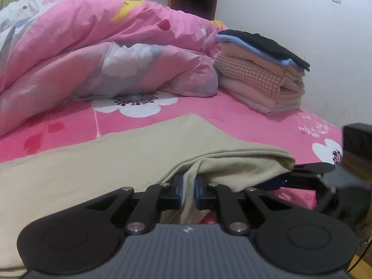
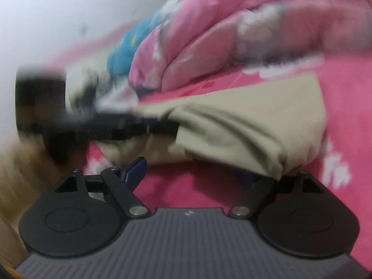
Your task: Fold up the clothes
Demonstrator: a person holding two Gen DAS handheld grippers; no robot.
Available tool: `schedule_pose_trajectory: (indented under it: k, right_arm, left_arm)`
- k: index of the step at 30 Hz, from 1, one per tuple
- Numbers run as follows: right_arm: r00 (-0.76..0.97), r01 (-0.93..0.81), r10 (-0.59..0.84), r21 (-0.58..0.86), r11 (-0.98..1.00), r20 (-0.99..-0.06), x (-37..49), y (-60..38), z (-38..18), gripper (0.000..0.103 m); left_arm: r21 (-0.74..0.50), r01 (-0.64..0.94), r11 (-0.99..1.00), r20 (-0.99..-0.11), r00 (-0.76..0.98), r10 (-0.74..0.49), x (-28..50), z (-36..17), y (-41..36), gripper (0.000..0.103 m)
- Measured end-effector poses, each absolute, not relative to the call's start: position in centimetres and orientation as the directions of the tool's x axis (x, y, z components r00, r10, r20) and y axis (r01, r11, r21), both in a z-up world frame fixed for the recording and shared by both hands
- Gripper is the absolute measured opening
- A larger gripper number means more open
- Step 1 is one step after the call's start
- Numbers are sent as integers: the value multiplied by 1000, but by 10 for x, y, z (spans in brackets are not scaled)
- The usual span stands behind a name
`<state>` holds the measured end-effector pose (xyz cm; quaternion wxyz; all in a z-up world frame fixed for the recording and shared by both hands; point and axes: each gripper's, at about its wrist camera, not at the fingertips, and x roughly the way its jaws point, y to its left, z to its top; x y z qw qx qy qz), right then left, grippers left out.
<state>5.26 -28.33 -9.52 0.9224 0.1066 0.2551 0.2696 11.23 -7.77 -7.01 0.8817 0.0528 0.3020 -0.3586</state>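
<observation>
A beige garment [image 1: 97, 162] lies spread flat across the pink flowered bedsheet [image 1: 232, 116], its near edge lifted into a bunched fold. The left gripper [image 1: 187, 191] is clamped on that fold: its blue pads [image 1: 179, 191] press close together with a strip of beige cloth pinched between them and hanging down below. The right gripper [image 2: 193, 174] is spread wide, one blue pad [image 2: 137, 169] standing free over the sheet while the other side is tucked under the drooping corner of the garment, which rests on that finger; nothing is caught between its pads. The right wrist view is smeared with blur. Behind the garment a rumpled pink duvet [image 1: 93, 46] is heaped on the bed, and beside it, against the white wall [image 1: 302, 23], sits a neat stack of folded clothes [image 1: 260, 69] with a black piece on top.
</observation>
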Motion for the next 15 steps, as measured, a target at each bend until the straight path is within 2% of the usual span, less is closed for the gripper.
schedule_pose_trajectory:
  k: [3, 4, 5, 9, 12, 15]
  right_arm:
    - [758, -497, 483, 90, 863, -438, 44, -258, -91, 81]
    - [768, -500, 470, 52, 865, -436, 44, -254, -90, 81]
    - [775, -499, 461, 28, 866, -432, 46, -253, -90, 80]
    - [804, -482, 437, -11, 876, -403, 45, -255, -82, 60]
    - [818, -479, 431, -37, 877, -381, 39, -257, -74, 50]
    - [834, -477, 417, -92, 874, -361, 32, -254, -72, 49]
  left_arm:
    - [-155, 653, 741, -568, 555, -608, 118, -68, -73, 10]
    - [-165, 651, 741, -568, 552, -611, 120, -67, -72, 10]
    - [-170, 649, 742, -568, 550, -612, 121, -67, -72, 10]
    - [-175, 645, 744, -566, 553, -611, 125, -65, -70, 10]
    - [-191, 640, 744, -567, 547, -616, 128, -65, -68, 10]
    - [-207, 636, 743, -567, 541, -621, 131, -66, -66, 10]
